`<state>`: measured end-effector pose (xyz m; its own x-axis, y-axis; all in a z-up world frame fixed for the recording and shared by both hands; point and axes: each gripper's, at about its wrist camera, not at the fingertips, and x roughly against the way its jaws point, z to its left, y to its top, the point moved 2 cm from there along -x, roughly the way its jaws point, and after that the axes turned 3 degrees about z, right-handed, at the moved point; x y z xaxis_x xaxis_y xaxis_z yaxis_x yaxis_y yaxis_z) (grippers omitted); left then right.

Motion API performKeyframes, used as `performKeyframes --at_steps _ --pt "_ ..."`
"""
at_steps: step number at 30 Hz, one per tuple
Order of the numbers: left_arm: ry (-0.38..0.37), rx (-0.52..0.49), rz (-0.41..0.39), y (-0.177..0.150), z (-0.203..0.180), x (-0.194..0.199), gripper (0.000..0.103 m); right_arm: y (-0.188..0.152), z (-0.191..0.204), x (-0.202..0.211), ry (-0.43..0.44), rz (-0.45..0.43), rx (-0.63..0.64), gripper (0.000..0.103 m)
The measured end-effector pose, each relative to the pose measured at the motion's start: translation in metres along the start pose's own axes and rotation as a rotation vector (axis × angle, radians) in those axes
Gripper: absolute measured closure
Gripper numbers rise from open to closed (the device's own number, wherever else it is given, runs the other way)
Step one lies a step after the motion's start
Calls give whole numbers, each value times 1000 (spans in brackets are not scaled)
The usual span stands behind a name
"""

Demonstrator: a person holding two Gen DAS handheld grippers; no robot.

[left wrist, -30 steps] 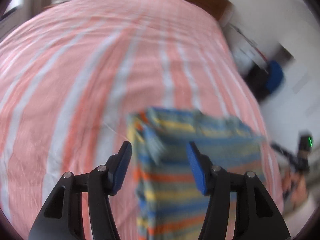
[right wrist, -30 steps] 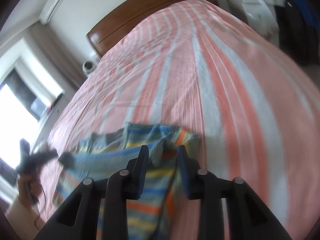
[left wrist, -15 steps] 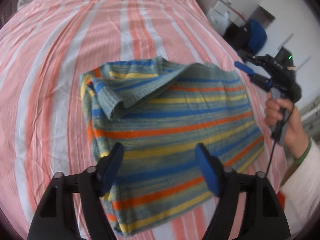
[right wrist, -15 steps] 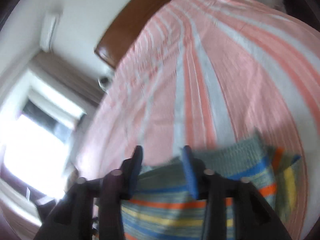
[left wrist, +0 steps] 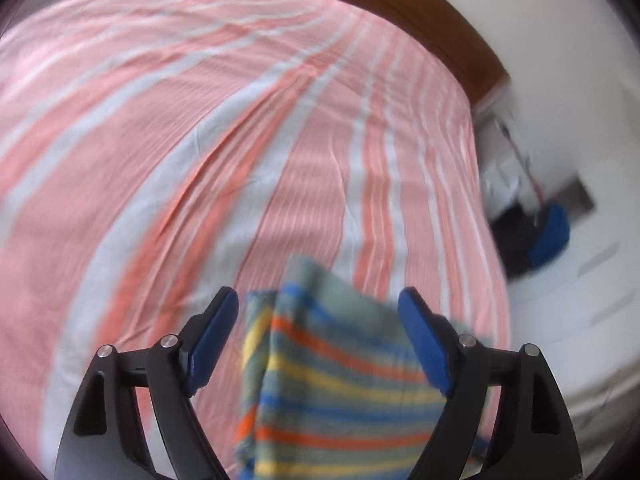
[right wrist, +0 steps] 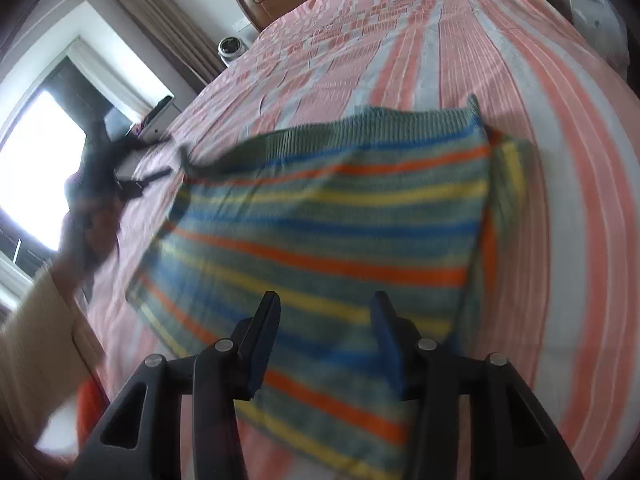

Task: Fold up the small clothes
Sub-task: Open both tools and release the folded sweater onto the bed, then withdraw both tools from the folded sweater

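Observation:
A small knitted garment (right wrist: 332, 232) with green, blue, orange and yellow stripes lies flat on the bed; its right side is folded over. It also shows in the left wrist view (left wrist: 336, 376), blurred. My left gripper (left wrist: 320, 320) is open and empty, hovering over the garment's corner. My right gripper (right wrist: 326, 316) is open and empty above the garment's near edge. In the right wrist view the left gripper (right wrist: 116, 168) and its hand show blurred at the garment's far left.
The bed sheet (left wrist: 180, 140) is pink with white stripes and has a wooden headboard (left wrist: 420, 12). A blue object (left wrist: 550, 232) and white furniture stand beside the bed. A window (right wrist: 36, 160), curtain and a small camera (right wrist: 230, 46) are at the left.
Both views swung. The left gripper dropped low toward the garment's corner. The right gripper moved back over the garment's near edge. Both stayed open; the garment lies where it was.

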<state>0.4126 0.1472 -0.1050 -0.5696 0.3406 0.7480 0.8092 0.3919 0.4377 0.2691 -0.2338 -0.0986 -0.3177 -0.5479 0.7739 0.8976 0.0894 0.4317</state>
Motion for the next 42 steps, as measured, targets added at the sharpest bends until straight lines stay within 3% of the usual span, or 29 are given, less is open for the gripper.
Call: performKeyframes --at_steps 3,6,8,10,13,17,24,28,35,39,42 --pt "112 -209 63 -37 -19 9 19 -12 9 10 -4 -12 60 56" --pt "260 -368 99 -78 -26 13 19 -25 10 5 -34 35 91 55" --pt "368 -425 75 -101 -25 23 19 -41 4 4 -116 85 95 55" --pt "431 -444 38 -115 -25 36 19 -59 -4 18 -130 68 83 55" --pt "451 -429 -13 -126 -27 57 18 -80 -1 42 -200 29 53 55" --pt "470 -439 -56 -134 -37 74 17 -95 9 63 -205 -30 36 53" --pt "494 -482 -97 -137 -56 93 14 -110 20 70 -221 -40 45 53" --pt "508 -497 -119 -144 -60 99 10 -117 30 72 -238 -55 82 47" --pt "562 -409 -123 -194 -10 84 6 -137 21 88 -395 -205 115 30" --pt "575 -356 -42 -231 33 54 5 -156 0 80 -458 -216 88 30" --pt "546 -314 -185 -247 45 63 0 -170 -13 71 -445 -229 44 23"
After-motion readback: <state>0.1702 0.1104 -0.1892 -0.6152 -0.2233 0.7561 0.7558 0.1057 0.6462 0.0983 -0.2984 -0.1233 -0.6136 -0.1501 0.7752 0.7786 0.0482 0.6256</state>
